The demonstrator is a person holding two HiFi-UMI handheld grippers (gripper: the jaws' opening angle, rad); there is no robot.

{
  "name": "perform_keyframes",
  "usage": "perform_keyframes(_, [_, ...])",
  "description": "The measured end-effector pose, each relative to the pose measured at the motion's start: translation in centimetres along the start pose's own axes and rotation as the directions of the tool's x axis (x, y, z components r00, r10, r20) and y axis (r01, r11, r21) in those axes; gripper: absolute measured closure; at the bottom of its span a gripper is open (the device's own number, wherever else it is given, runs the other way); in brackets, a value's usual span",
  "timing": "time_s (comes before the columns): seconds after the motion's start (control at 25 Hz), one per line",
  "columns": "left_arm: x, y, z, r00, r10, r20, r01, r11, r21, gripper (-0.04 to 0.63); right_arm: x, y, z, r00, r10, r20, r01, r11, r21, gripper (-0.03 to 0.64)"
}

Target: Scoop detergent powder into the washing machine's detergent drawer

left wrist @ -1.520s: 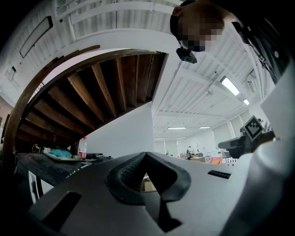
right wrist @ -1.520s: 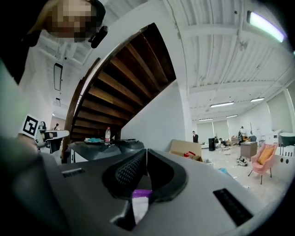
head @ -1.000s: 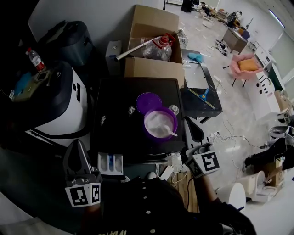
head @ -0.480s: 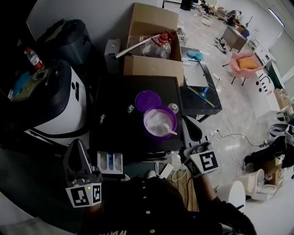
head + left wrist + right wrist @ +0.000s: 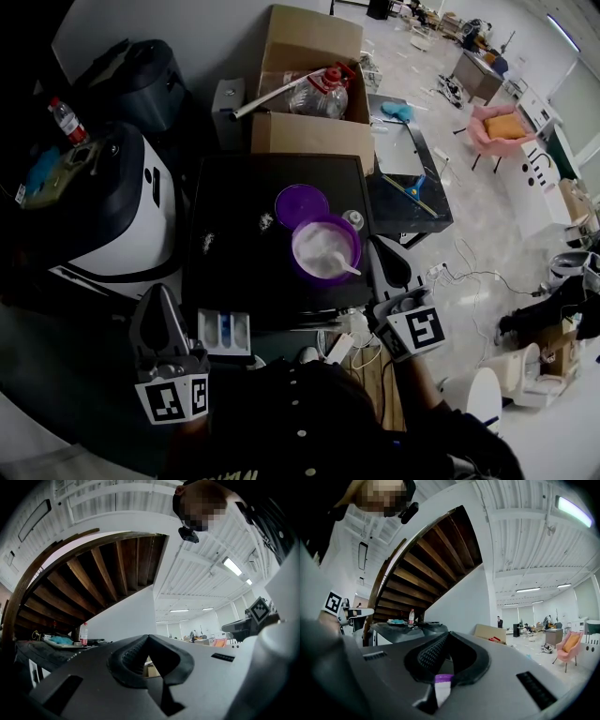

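Head view alone takes in the whole layout, placed here against the purple tub (image 5: 326, 246) of white powder (image 5: 322, 255) on the black surface (image 5: 253, 277) of the washing machine. Far left of the tub and nearer the person, the left gripper (image 5: 157, 295) hangs off the surface's front corner, well apart from the tub. Between that gripper and the tub, the detergent drawer (image 5: 225, 333) stands pulled out below the surface's front edge, showing white and blue compartments. Spilled specks (image 5: 208, 244) dot the surface left of the tub. A purple lid (image 5: 302, 206) lies against the tub's far-left rim, and a white scoop (image 5: 349, 270) rests at its near-right rim. Right of the tub, off the surface's edge, the right gripper (image 5: 384, 253) points towards it.

Left gripper view adds what the head view cannot show. Its fingers (image 5: 129, 656) are pressed together with nothing between them, aimed at a staircase's underside.

Right gripper view likewise shows fingers (image 5: 431, 656) brought together. A sliver of purple over white shows through the notch under the tips. What it belongs to I cannot tell. Drawer and scoop show in the head view only.
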State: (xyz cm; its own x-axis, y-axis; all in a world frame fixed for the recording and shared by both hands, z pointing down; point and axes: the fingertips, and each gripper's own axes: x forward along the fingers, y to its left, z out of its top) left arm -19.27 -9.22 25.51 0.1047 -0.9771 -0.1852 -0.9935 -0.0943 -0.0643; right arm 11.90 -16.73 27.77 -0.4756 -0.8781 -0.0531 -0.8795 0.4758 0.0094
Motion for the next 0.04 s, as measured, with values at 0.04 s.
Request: perform_keyframes(0.04, [0.02,-0.12,-0.02,1.0,-0.002,0.0,0.002,1.0,0.004,0.589,0.01,0.02,-0.02,1.0,0.002,0.0,-0.002,1.0,-0.003,0.589])
